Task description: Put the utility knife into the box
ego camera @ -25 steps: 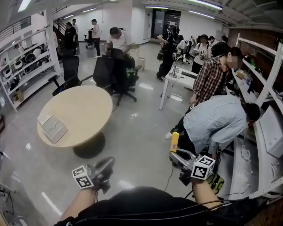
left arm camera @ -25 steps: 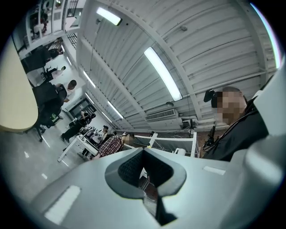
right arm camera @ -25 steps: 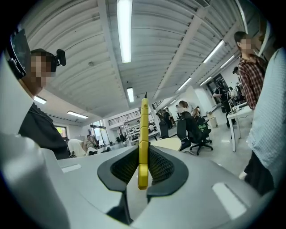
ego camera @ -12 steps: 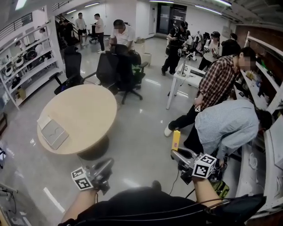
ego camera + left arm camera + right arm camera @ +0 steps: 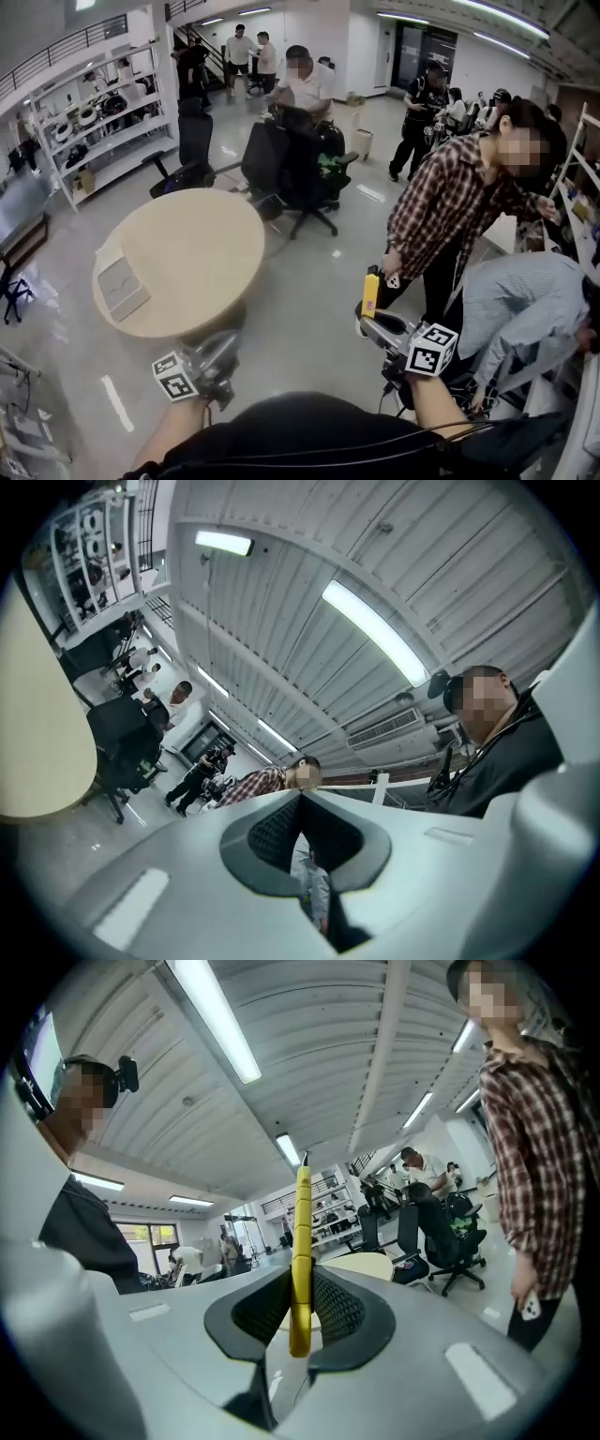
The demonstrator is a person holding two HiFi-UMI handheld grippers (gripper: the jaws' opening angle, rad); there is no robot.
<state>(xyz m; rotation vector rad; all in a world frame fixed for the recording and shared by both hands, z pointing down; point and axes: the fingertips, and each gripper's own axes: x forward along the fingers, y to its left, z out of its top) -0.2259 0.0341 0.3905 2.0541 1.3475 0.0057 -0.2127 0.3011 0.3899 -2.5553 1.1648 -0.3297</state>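
- Since a second ago my view has swung left: the round table (image 5: 187, 239) now sits nearer the middle, and a person in a plaid shirt (image 5: 450, 202) stands closer to my right side.
- Both grippers stay low in front of me, much as before.
- My right gripper (image 5: 367, 323) is clamped on the yellow utility knife (image 5: 372, 292), which stands upright out of the jaws, well apart from the table.
- In the right gripper view the pads press on the knife's two flat sides near its lower end, and most of the body pokes up beyond them.
- I judge the knife light and stiff, with a hard, smooth shell. Held this low, it could pivot in the pinch if I swing it fast.
- A thin tip shows at its far end, possibly the blade, so I would keep that end away from the people nearby.
- A hold nearer the middle of the body would be steadier, but this grip looks good enough for carrying.
- My left gripper (image 5: 223, 352) has its jaws closed together with nothing between them.
- The box (image 5: 122, 286) lies flat near the left edge of the table. It looks shallow and grey, and I cannot make out anything inside it from here.
- I see no other container on the table.
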